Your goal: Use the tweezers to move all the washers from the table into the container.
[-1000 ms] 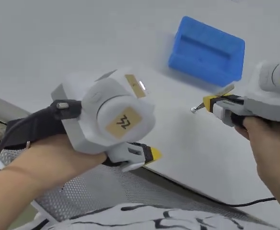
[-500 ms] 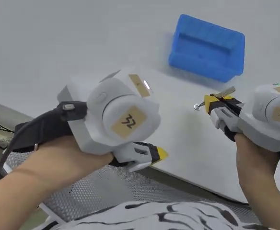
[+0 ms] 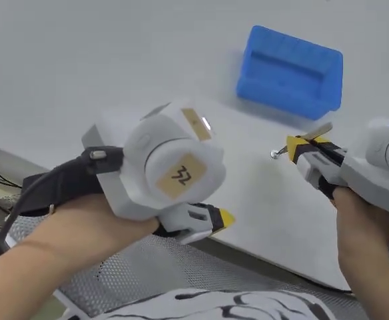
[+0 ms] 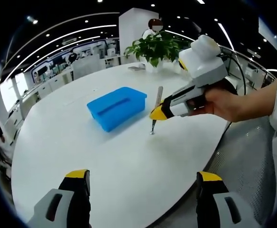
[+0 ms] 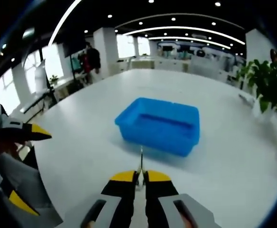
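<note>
The right gripper (image 5: 141,176) is clenched on a pair of tweezers (image 5: 141,160), its jaws pressed together on the handle so that the thin metal tips stick out ahead. In the head view the tweezers' tips hang just above the white desk (image 3: 261,200), near the blue container (image 3: 291,70) but short of its front wall. A small shiny speck at the tips (image 3: 274,155) looks like a washer, though it is too small to be sure. From the right gripper view the tweezers point straight at the container's near wall, and its inside looks bare as far as one can see. The left gripper (image 4: 143,175) is released, its jaws wide apart with nothing between them, held back near the desk's front edge and well apart from the container. This looks like the carrying step: a washer pinched and on its way to the container. The next move would call for lifting the tips over the front wall, bringing them above the hollow and only then easing the squeeze, since so small a piece could slip out sideways if the grip shifts early.
</note>
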`<act>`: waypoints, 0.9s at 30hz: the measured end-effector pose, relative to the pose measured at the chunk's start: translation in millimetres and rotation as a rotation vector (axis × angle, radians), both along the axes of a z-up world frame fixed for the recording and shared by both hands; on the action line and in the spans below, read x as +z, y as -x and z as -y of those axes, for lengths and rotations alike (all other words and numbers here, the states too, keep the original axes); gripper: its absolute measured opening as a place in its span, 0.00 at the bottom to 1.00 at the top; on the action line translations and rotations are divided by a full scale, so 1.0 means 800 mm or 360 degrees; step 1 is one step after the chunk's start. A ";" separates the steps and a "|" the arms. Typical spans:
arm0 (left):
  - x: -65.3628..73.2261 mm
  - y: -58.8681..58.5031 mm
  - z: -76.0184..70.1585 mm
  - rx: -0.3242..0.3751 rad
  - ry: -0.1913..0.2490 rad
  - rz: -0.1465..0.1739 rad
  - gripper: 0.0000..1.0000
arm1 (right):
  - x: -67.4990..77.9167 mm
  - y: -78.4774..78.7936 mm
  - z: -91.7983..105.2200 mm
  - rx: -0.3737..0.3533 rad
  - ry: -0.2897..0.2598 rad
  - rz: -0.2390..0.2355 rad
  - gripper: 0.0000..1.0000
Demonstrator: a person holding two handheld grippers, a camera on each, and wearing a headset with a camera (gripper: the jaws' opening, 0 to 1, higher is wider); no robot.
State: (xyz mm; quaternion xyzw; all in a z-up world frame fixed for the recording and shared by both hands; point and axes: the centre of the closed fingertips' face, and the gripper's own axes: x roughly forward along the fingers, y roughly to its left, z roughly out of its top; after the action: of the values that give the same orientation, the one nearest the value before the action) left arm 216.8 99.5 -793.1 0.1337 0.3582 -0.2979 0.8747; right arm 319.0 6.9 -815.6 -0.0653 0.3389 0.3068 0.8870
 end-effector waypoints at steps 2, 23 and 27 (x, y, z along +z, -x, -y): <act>0.000 0.000 0.001 -0.0005 0.0000 0.0001 0.95 | 0.001 -0.001 0.000 0.0003 0.0006 0.0012 0.04; -0.002 0.002 -0.001 -0.0003 -0.0015 -0.0007 0.95 | 0.001 -0.003 0.003 -0.0023 -0.0016 0.0012 0.04; -0.003 0.004 -0.001 -0.0005 -0.0021 -0.0013 0.95 | -0.002 -0.005 0.004 -0.0021 -0.0017 0.0018 0.04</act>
State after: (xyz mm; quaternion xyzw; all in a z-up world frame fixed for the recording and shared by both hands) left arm 213.6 100.7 -795.6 0.1388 0.3636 -0.2974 0.8718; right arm 322.8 4.1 -817.5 -0.0602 0.3327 0.3023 0.8913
